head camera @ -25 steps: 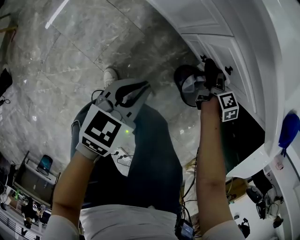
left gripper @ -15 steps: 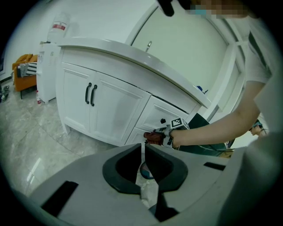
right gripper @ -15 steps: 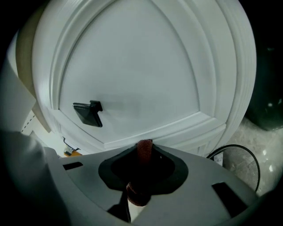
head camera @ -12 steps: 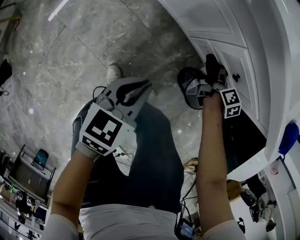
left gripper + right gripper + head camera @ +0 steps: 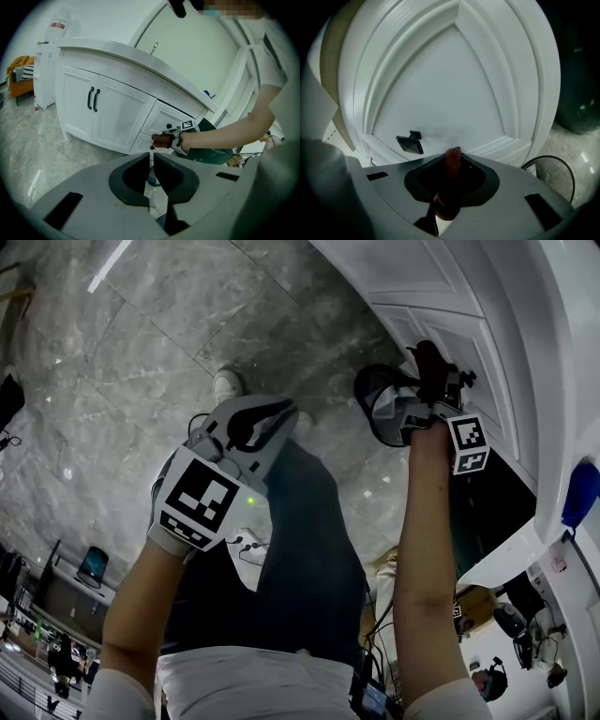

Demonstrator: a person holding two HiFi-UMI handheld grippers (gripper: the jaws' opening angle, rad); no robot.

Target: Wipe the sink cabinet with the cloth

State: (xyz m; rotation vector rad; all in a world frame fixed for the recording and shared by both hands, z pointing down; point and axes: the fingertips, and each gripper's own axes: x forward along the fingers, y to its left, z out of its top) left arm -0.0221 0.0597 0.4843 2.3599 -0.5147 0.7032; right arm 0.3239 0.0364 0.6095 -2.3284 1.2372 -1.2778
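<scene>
Floor tiles point(image 5: 141, 352) of grey veined stone lie left of the sink cabinet point(image 5: 117, 112). The left gripper point(image 5: 272, 418), well apart from the cabinet, has its curved dark pads pressed together on nothing. The right gripper point(image 5: 427, 362) is clenched on a narrow fold of reddish-brown cloth point(image 5: 453, 161), close to the cabinet's smooth white moulded panel, near a dark angular knob point(image 5: 411, 142).

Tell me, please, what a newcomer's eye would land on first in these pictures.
The right gripper, jaws clamped on a reddish-brown cloth, is held close to a drawer front of the white sink cabinet, beside a black knob. The left gripper is shut and empty, out over the grey marble floor, away from the cabinet.
</scene>
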